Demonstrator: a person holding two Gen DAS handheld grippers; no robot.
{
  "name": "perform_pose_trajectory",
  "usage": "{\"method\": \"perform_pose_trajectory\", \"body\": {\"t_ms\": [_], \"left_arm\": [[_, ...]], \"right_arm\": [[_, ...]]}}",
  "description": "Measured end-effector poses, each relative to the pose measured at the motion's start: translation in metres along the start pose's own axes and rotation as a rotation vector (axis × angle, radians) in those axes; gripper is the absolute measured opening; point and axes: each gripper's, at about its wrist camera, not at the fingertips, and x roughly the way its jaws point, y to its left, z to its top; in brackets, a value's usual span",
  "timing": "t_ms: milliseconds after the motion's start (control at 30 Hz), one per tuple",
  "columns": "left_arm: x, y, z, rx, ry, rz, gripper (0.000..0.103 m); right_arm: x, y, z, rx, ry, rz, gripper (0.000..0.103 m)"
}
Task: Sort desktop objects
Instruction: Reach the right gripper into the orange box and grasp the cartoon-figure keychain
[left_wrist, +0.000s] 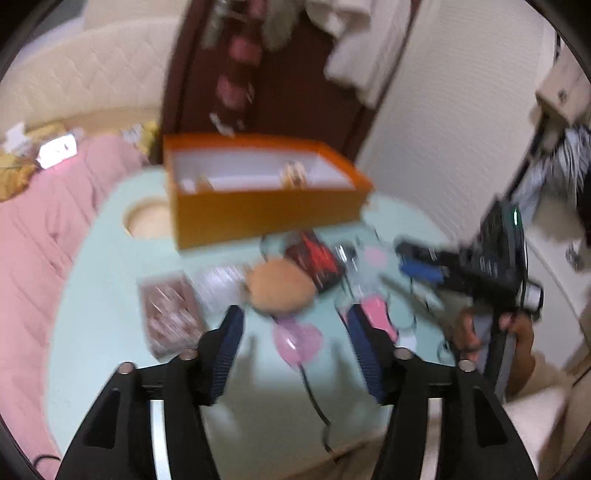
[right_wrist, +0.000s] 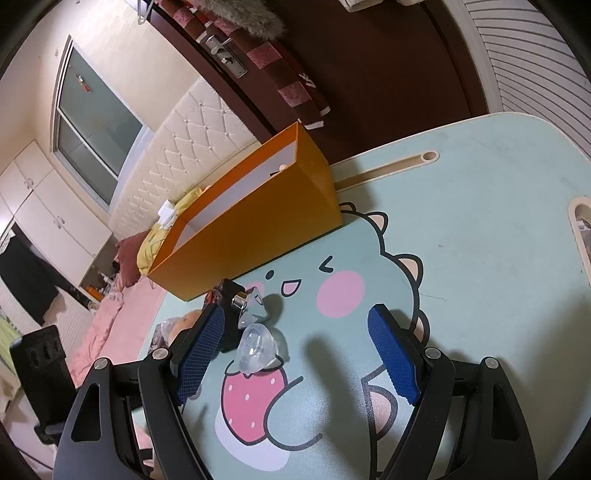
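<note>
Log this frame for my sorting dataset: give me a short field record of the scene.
surface: mint cartoon table
bin: orange box, open top, some small items inside
loose items: bun-shaped toy, red-black packet, brown pack, clear plastic pieces
left gripper: jaws open, empty, above the toy
right gripper: jaws open, empty, by the clear pieces
image quality: left view blurred

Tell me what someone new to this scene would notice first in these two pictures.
The open orange cardboard box with a white inside stands out first, at the far side of the pale mint green table with a cartoon dinosaur print. In front of it lies a blurred clutter, including a round tan bun-shaped object. Nearer, a clear plastic shell-like piece lies between the open right gripper fingers.
</note>
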Motion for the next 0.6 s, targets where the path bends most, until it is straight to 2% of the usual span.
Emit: {"method": "perform_pose_trajectory", "body": {"t_ms": [67, 167, 233, 400, 600], "left_arm": [[-0.007, 0.02, 0.015, -0.051, -0.059, 0.034, 0.071], [-0.013, 0.055, 0.038, -0.14, -0.114, 0.064, 0.073], [-0.006, 0.075, 0.05, -0.18, -0.096, 0.077, 0.073], [0.021, 0.108, 0.069, -0.27, -0.029, 0.048, 0.074], [0.055, 0.129, 0.089, -0.356, 0.036, -0.013, 0.074]], "right_arm": [[-0.001, -0.001, 0.003, 0.019, 0.006, 0.016, 0.08], [-0.001, -0.005, 0.01, 0.061, 0.022, 0.053, 0.08], [0.0, -0.008, 0.015, 0.094, 0.035, 0.079, 0.08], [0.001, -0.01, 0.043, 0.144, 0.054, 0.114, 0.081], [0.017, 0.003, 0.116, 0.082, 0.036, 0.046, 0.081]]}}
